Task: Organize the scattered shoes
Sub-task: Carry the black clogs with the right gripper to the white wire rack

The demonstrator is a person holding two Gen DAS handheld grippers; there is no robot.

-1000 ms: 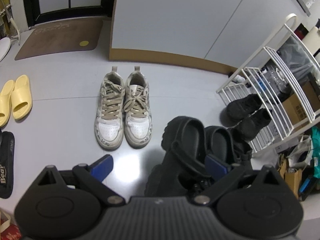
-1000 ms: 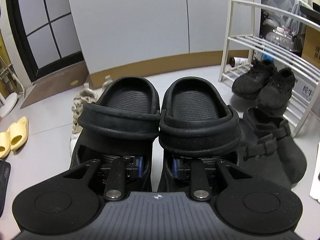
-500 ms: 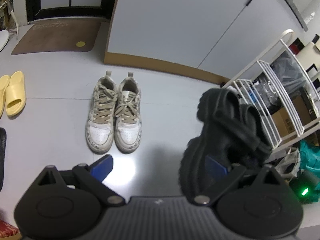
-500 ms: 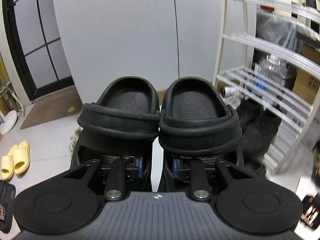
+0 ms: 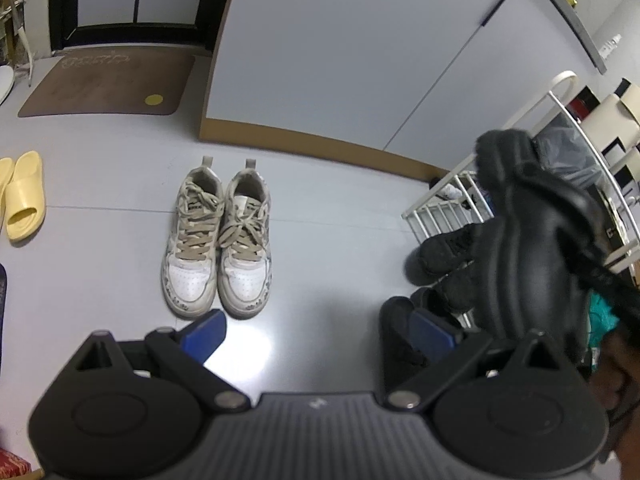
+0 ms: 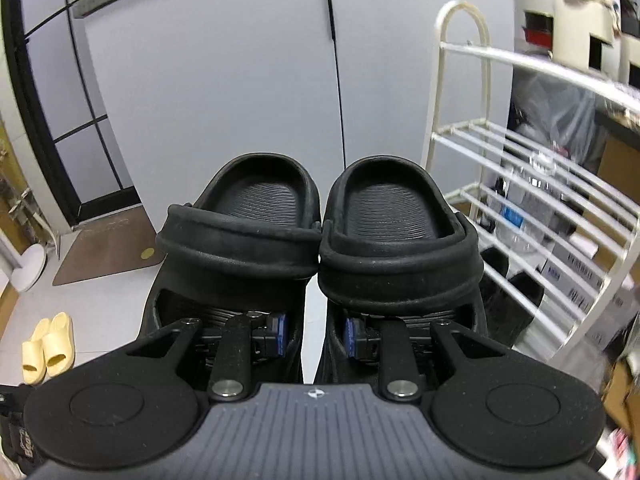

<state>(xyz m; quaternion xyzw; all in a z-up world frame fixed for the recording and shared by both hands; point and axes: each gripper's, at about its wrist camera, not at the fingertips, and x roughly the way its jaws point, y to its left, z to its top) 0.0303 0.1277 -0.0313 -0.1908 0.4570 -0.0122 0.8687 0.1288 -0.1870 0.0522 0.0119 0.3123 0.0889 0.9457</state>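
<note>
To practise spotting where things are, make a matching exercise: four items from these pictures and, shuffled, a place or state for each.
Items:
1. black clogs
2. white sneakers
3. yellow slides
4. left gripper

Places or states:
A. open, holding nothing
B. side by side on the floor before the cabinet
C. held up in the right gripper
D. on the floor at far left

Pairs: 1-C, 2-B, 3-D, 4-A

The clogs (image 6: 316, 248) hide the right gripper's (image 6: 316, 334) pad tips and the floor beneath. In the left view the clogs (image 5: 532, 248) cover much of the rack (image 5: 448, 208) and black sneakers (image 5: 444, 248). A yellow slide (image 5: 24, 196) is cut by the left edge. Rack contents are blurred.
</note>
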